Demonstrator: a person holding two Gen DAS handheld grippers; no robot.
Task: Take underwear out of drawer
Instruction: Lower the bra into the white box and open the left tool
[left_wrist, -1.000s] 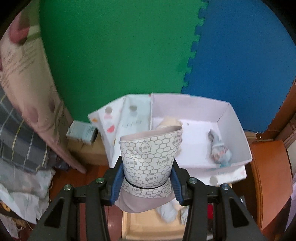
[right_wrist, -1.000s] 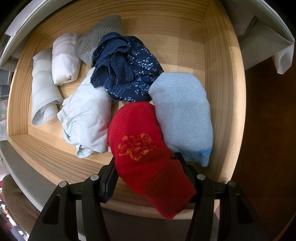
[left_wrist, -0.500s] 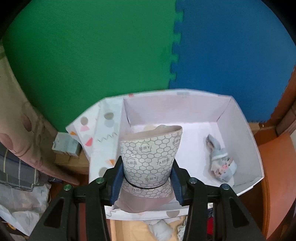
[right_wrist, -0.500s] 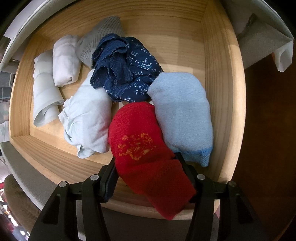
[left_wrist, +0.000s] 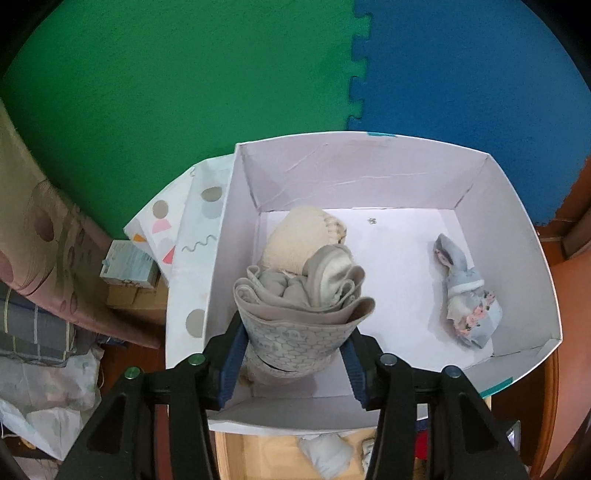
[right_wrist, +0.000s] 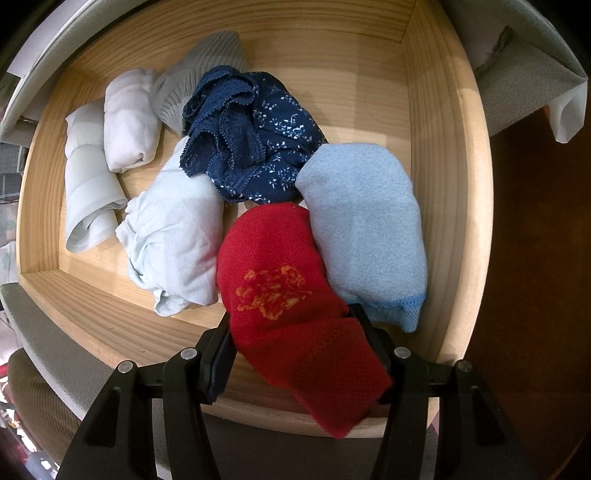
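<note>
My left gripper (left_wrist: 295, 332) hangs over the near-left part of a white cardboard box (left_wrist: 517, 206). Its jaws are opening, and their blue pads still touch both sides of a rolled beige underwear with a honeycomb print (left_wrist: 295, 295). A cream piece (left_wrist: 295, 236) and a blue-grey floral piece (left_wrist: 465, 299) lie on the box floor. My right gripper (right_wrist: 291, 321) points straight down into the wooden drawer (right_wrist: 443, 147), shut on a red knitted piece (right_wrist: 273, 258). Around it lie a navy lace piece (right_wrist: 258, 140), a light blue one (right_wrist: 362, 214) and a pale one (right_wrist: 173, 236).
White rolls (right_wrist: 125, 118) and a grey ribbed piece (right_wrist: 199, 74) fill the drawer's far left. A patterned lid (left_wrist: 199, 236) leans at the box's left, with a small carton (left_wrist: 129, 266) and curtain cloth (left_wrist: 40, 236) beyond. Green (left_wrist: 184, 92) and blue (left_wrist: 461, 74) foam mats lie behind.
The left gripper has come forward and down over the white box, and the beige roll now tips forward so its folded top shows. The right gripper and red piece have stayed still.
</note>
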